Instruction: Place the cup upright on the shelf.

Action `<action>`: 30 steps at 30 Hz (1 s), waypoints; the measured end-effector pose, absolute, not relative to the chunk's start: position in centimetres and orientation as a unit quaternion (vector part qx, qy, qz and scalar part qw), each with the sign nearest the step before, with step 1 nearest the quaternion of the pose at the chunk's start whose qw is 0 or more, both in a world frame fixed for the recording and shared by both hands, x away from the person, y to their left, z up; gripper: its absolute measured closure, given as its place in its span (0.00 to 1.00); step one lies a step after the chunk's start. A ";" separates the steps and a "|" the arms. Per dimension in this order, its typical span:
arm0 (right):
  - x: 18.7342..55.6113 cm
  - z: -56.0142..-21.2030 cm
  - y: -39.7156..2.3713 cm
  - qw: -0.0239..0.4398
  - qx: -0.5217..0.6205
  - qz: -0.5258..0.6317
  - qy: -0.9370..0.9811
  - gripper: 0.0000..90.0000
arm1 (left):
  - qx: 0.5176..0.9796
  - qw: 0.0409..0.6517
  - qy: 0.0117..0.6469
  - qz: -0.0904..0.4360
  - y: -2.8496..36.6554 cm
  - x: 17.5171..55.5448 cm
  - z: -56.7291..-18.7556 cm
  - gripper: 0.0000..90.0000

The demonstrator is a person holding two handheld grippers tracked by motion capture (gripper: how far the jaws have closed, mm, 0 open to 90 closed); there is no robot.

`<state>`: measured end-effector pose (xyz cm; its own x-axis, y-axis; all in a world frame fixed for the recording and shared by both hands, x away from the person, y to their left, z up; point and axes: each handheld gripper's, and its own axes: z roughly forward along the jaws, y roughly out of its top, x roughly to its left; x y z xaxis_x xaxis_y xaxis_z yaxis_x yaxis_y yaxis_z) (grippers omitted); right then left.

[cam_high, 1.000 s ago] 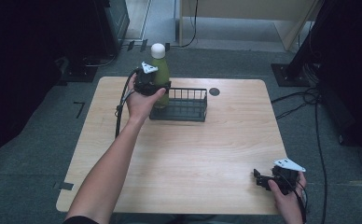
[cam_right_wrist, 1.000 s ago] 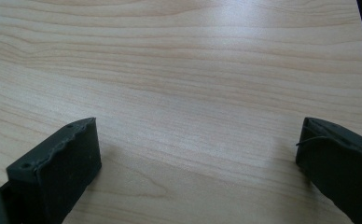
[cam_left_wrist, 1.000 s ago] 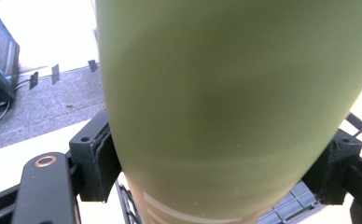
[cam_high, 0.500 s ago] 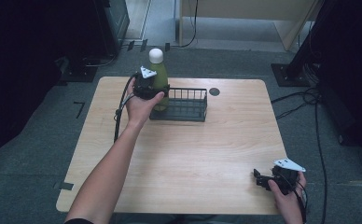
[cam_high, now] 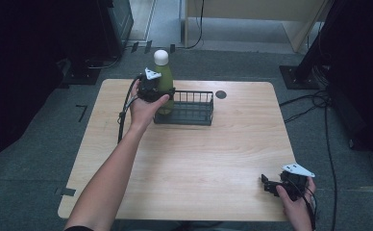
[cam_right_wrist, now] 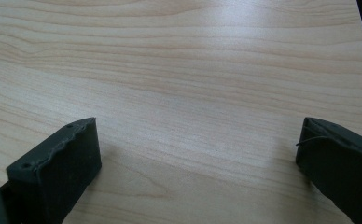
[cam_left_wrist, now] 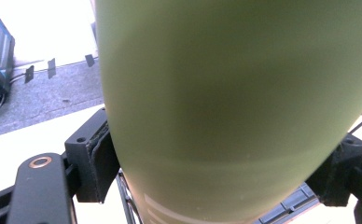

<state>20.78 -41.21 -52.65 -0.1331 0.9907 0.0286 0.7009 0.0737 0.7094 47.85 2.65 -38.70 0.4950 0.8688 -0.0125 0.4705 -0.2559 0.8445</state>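
Note:
A green bottle (cam_high: 164,82) with a white cap stands upright in the left end of a black wire basket (cam_high: 190,109) at the table's far side. My left gripper (cam_high: 163,94) reaches it from the left, one jaw on each side of its body. In the left gripper view the bottle (cam_left_wrist: 235,93) sits between the pads (cam_left_wrist: 97,161) of that gripper (cam_left_wrist: 216,172). The jaws have just been opening, but the pads still lie against the bottle's sides. My right gripper (cam_high: 267,185) rests low at the table's near right corner, open (cam_right_wrist: 198,158), with only bare wood between its jaws.
The light wooden table (cam_high: 199,159) has a round dark cable hole (cam_high: 220,94) just right of the basket. Cables run over the grey floor at the right (cam_high: 319,103). Dark equipment stands beyond the far left corner.

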 end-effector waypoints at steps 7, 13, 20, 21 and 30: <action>20.8 -52.6 -41.2 0.243 0.612 0.298 0.691 0.00 | 0.761 0.408 0.452 0.224 2.7 48.2 -38.7 0.16; 20.8 -52.6 -41.2 0.243 0.612 0.298 0.691 0.00 | 0.757 0.410 0.458 0.223 2.7 48.2 -38.6 0.15; 20.8 -52.6 -41.2 0.243 0.612 0.298 0.691 0.00 | 0.752 0.417 0.456 0.228 2.8 48.1 -38.3 0.14; 20.8 -52.6 -41.2 0.243 0.612 0.298 0.691 0.00 | 0.752 0.417 0.456 0.229 2.8 48.1 -38.2 0.14; 20.8 -52.6 -41.2 0.243 0.612 0.298 0.691 0.00 | 0.746 0.425 0.460 0.225 3.0 47.9 -37.8 0.13</action>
